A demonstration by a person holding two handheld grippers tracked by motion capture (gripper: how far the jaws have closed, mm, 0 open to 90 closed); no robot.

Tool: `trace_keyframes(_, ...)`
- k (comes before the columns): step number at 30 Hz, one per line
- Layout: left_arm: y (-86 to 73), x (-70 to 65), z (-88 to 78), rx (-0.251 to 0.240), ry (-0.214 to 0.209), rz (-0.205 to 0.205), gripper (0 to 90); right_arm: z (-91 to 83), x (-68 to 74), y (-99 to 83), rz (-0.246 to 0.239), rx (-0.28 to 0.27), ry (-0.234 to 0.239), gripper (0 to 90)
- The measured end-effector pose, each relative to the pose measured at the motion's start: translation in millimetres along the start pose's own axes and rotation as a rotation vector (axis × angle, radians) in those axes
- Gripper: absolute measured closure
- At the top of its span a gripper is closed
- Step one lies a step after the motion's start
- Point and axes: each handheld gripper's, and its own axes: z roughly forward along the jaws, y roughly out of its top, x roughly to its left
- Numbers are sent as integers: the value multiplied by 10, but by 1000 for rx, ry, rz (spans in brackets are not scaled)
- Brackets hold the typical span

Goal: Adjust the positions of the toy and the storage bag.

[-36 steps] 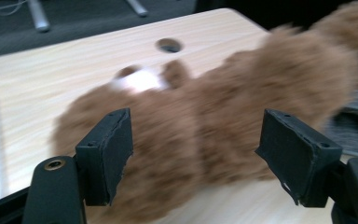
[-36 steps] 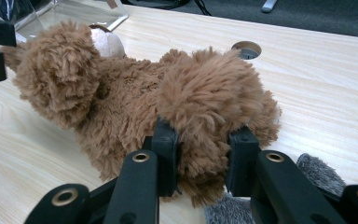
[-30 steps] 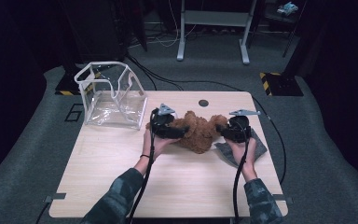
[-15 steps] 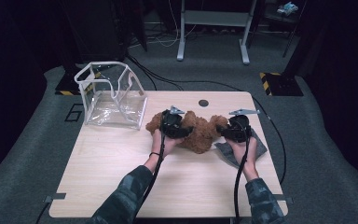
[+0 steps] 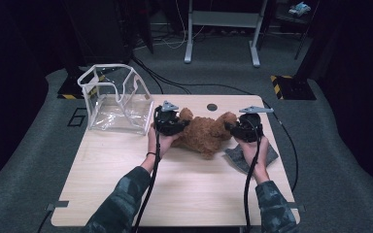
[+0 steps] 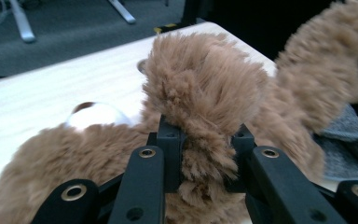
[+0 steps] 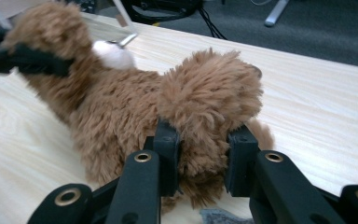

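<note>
1. Looking at the table (image 5: 126, 194) first, you have the clear plastic bag (image 5: 119, 102) standing open at its far left, and the brown plush toy (image 5: 206, 136) lying near the middle of the far half, just to the right of the bag and apart from it.
2. Stretching left to right across the table, the toy's long axis runs between your 2 hands, so each gripper has 1 end of it; the bag lies off the left end of that axis.
3. Lying under the toy's right end, the grey cloth (image 5: 252, 155) sits beneath your right hand and touches the toy there.
4. Clamping a furry limb at the toy's left end, your left gripper (image 6: 205, 140) has just been closing, and in the left gripper view the fur bulges between and above the 2 pads, so it is now grasping the toy.
5. Holding a limb at the opposite end, your right gripper (image 7: 200, 144) is clenched on the fur too, with the tuft squeezed between its pads in the right gripper view.
6. Judging the coming move, your left hand (image 5: 160, 138) is the nearer one to the bag, so the left end should lead towards the opening while the right end follows, lifted clear of the cloth.
</note>
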Motion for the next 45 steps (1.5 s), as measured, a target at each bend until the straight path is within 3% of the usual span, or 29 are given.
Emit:
trace_keyframes(5,70,97,-11,-7,17,-2,736,-86,187,33,-53,-5,13,709)
trace_keyframes(11,23,136,57,19,32,16,727,-89,353,-8,-73,13,28,704)
trace_keyframes(14,-134,174,129,58,27,-11,696,35,436,-175,-90,89,53,665)
trace_keyframes(15,-170,182,130,50,23,-21,675,65,439,-210,-93,102,72,634)
trace_keyframes(19,-232,200,77,39,17,-30,656,-10,360,-258,-56,71,110,449)
trace_keyframes(20,-248,200,59,51,21,-22,656,-10,360,-258,-56,71,110,449)
trace_keyframes(21,-295,208,27,48,20,-23,660,-90,287,-240,-41,61,85,319)
trace_keyframes(26,-392,256,-21,51,20,-40,662,-209,80,-224,7,35,37,208)
trace_keyframes(27,-442,290,-35,60,12,-53,661,-170,-63,-238,39,58,12,183)
trace_keyframes(29,-464,309,-43,62,4,-71,660,-129,-110,-251,53,74,11,173)
trace_keyframes(30,-490,323,-64,50,3,-90,647,42,-203,-306,82,130,8,161)
trace_keyframes(31,-490,323,-64,50,3,-90,641,42,-203,-306,82,130,8,161)
trace_keyframes(32,-506,322,-75,47,8,-88,628,282,-235,-381,90,193,12,147)
trace_keyframes(35,-537,349,-115,42,18,-96,581,546,-220,-456,114,262,31,131)
trace_keyframes(36,-547,357,-129,35,19,-101,540,633,-227,-482,126,291,62,126)
trace_keyframes(38,-566,354,-158,29,53,-105,516,715,-227,-509,131,315,67,123)
trace_keyframes(40,-611,374,-184,33,60,-105,530,887,-243,-586,147,358,81,166)
trace_keyframes(45,-735,453,-171,38,57,-144,611,956,-257,-653,154,364,96,340)
